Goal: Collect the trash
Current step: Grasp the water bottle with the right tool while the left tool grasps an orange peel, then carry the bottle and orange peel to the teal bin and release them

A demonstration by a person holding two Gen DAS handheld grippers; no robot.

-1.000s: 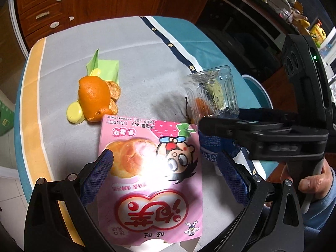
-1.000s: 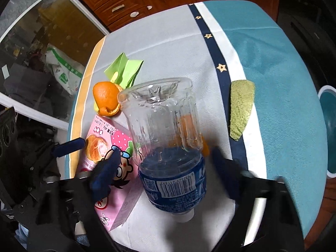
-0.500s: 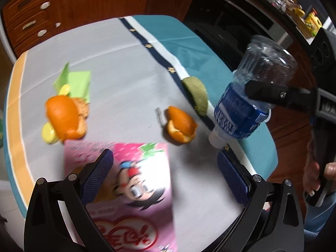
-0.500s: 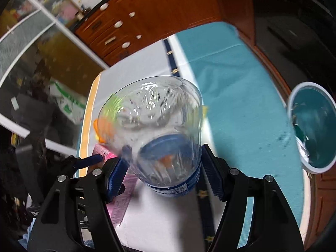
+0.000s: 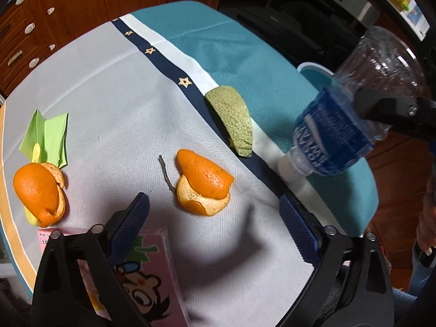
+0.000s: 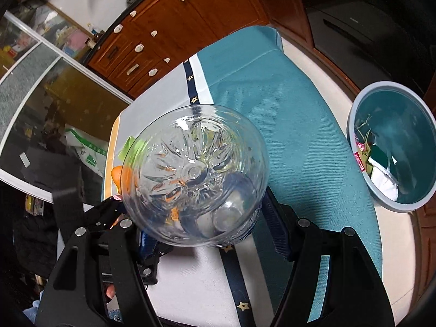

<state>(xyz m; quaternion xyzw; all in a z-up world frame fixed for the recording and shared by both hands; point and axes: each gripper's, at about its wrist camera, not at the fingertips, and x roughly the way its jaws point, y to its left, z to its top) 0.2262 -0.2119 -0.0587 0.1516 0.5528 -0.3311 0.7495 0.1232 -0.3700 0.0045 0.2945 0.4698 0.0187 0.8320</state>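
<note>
My right gripper (image 6: 207,234) is shut on a clear plastic bottle (image 6: 194,175) with a blue label and holds it above the table's right edge; the bottle also shows in the left wrist view (image 5: 351,120). My left gripper (image 5: 215,223) is open and empty above the table. In front of it lies an orange peel (image 5: 203,182). A second orange peel (image 5: 38,193) lies at the left. A green melon rind (image 5: 234,120) lies on the navy stripe. A pink snack bag (image 5: 136,278) lies under my left finger. A teal trash bin (image 6: 392,150) stands on the floor to the right.
Folded green paper (image 5: 49,133) and a yellow piece lie by the left peel. A small twig (image 5: 166,174) lies beside the middle peel. The tablecloth (image 5: 122,95) is grey with a teal right part. Wooden cabinets (image 6: 174,24) stand behind the table.
The right gripper has lifted the bottle off the table and carried it right toward the bin. The left gripper has moved forward off the snack bag, toward the middle peel.
</note>
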